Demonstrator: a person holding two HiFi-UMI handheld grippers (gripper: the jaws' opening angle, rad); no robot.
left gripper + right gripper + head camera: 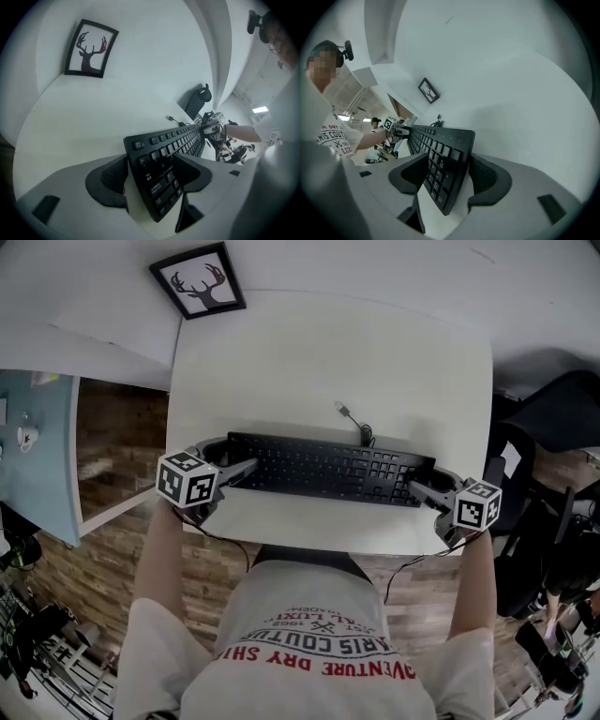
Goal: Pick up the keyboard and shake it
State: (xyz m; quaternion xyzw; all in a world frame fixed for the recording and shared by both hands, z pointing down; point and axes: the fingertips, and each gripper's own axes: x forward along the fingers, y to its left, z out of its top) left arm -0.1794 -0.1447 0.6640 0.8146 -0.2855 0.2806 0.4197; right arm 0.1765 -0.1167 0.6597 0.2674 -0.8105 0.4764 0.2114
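Note:
A black keyboard (pixel 328 468) lies flat near the front edge of the white table (pixel 328 343). My left gripper (pixel 230 460) is at its left end and my right gripper (pixel 422 486) at its right end. In the left gripper view the keyboard's end (pixel 164 159) sits between the jaws of the left gripper (pixel 150 176), and white table shows between one pad and the keyboard. The right gripper view shows the other end (pixel 440 159) between the jaws of the right gripper (pixel 447 176). Both stand open around the keyboard.
The keyboard's cable with its plug (pixel 352 418) trails loose behind it on the table. A framed deer picture (pixel 199 279) leans at the table's far left corner. A black chair (pixel 553 418) stands to the right, a teal cabinet (pixel 37 446) to the left.

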